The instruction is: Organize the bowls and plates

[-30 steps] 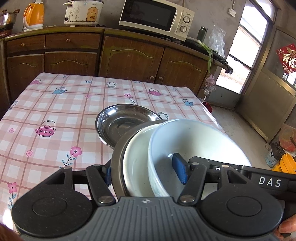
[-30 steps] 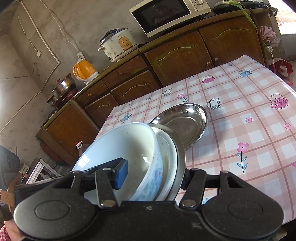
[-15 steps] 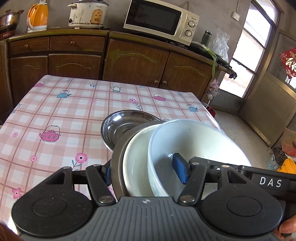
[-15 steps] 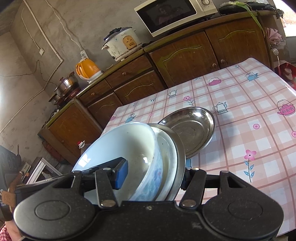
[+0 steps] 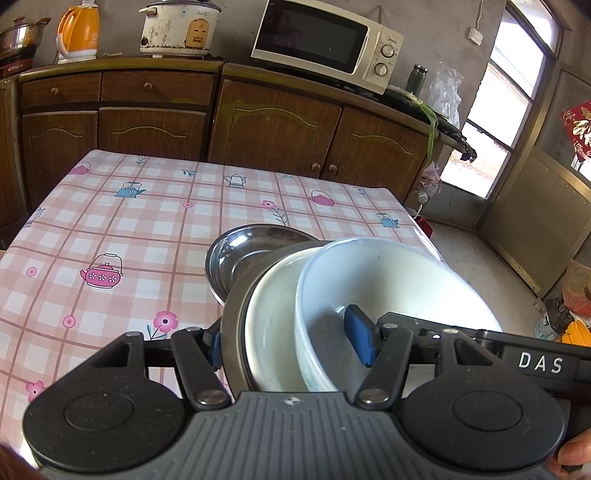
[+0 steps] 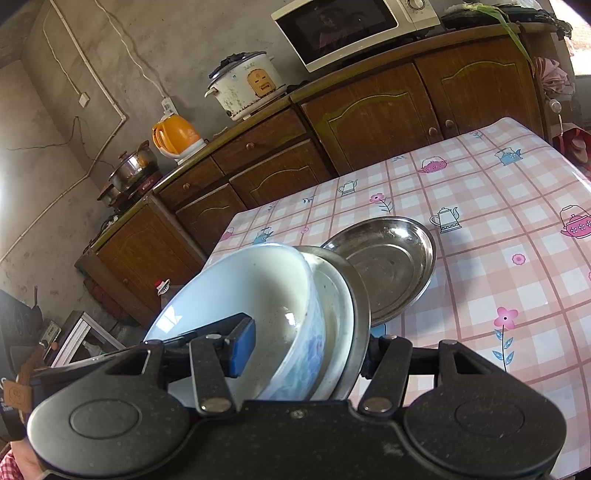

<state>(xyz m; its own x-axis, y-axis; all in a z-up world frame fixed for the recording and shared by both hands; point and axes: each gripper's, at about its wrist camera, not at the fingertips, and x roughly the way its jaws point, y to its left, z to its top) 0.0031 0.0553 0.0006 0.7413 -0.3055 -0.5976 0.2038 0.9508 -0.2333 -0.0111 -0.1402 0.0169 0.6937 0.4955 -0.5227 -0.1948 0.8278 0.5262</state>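
Both my left tongs and right tongs clamp the bowl stack; the steel plate, mid-frame on the tabletop, waits.

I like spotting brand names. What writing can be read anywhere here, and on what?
"DAS": white letters on the black right gripper, seen from the left wrist.
White microwave oven: a small mark by its dials, too small to read.
Orange electric kettle and white rice cooker: marks blurred, unreadable.
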